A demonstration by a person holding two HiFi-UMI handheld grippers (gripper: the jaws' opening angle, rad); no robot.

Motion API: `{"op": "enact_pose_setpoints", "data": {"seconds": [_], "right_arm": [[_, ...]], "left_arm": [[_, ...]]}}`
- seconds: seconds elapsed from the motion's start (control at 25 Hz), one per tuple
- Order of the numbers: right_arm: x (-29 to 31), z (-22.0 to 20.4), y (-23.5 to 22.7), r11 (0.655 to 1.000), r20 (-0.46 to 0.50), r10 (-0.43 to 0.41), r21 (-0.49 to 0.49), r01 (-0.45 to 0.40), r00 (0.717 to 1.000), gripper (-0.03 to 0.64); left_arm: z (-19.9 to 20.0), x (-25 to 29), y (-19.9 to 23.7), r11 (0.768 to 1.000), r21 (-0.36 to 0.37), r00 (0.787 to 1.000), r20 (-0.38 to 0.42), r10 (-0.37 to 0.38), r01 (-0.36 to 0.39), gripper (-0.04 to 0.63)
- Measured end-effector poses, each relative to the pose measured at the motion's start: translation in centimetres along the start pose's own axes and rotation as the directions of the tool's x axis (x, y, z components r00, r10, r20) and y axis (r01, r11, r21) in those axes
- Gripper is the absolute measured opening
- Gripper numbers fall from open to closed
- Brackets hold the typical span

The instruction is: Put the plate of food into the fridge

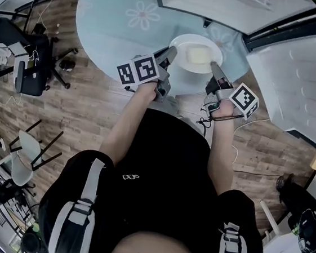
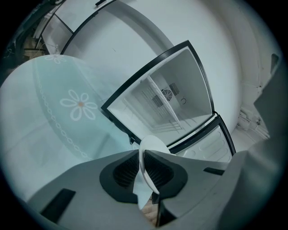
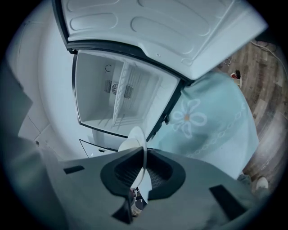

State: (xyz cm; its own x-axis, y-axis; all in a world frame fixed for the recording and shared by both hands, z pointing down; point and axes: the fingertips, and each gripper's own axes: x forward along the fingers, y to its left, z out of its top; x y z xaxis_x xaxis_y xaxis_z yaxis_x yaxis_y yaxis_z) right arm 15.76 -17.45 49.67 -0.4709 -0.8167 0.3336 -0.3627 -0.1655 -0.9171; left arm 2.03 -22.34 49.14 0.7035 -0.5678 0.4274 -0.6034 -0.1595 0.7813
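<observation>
Looking down from my head, the plate [image 1: 196,40] of food [image 1: 197,55] sits between my left tongs [image 1: 170,55] and right tongs [image 1: 214,68], each clamped on its rim. From the left tongs' view the open fridge [image 2: 166,99] lies ahead, slightly right. From the right's, it lies ahead, slightly left.

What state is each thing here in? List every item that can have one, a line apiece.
fridge: open, compartment facing the person
fridge door: swung wide
plate: gripped at opposite sides of its rim, not yet in the fridge
food: lying on the plate
left gripper: shut on the plate's rim
right gripper: shut on the plate's rim
</observation>
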Motion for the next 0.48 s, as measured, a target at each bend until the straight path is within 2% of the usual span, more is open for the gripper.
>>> {"op": "enact_pose_setpoints", "data": {"seconds": [0.48], "right_arm": [[4.5,3.2,1.2,0.999,0.047,-0.032,-0.032,0.034,0.998,0.028]], "left_arm": [[4.7,3.6,1.1,0.998,-0.03,0.999,0.007,-0.05,0.05,0.032]]}}
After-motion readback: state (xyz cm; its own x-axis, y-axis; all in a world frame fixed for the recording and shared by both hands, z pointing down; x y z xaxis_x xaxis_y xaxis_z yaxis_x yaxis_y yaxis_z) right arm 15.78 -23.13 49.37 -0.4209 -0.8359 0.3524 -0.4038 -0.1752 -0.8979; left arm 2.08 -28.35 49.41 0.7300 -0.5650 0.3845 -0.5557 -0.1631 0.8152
